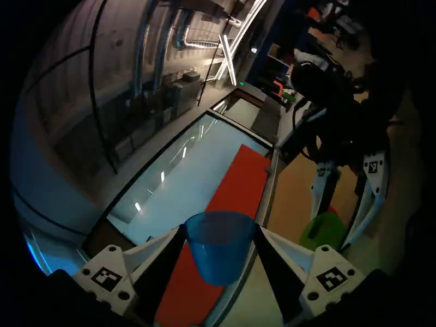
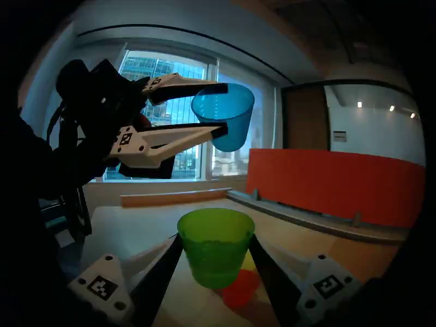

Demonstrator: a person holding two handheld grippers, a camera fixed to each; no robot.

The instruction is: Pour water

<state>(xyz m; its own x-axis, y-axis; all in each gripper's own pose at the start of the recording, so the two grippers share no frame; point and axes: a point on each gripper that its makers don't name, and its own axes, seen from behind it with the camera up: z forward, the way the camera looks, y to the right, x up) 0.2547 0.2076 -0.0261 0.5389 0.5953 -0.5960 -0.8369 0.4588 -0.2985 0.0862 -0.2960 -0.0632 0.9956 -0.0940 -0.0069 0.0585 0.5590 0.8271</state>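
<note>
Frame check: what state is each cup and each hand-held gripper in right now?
blue cup: roughly upright, held aloft, not pouring.
green cup: upright, held low over the table.
left hand-held gripper: shut on blue cup.
right hand-held gripper: shut on green cup.
Contents of either cup: cannot tell.

Upper cup (image 2: pixel 223 122) above lower cup (image 2: pixel 216 253)

Red partition (image 2: pixel 335 185) beside open tabletop (image 2: pixel 131 229)

A large window (image 2: pixel 174 65) shows city towers in daylight. An orange partition (image 2: pixel 338 185) stands behind the pale counter (image 2: pixel 131 229). Small ceiling lights (image 2: pixel 359 104) glow on the right.
</note>
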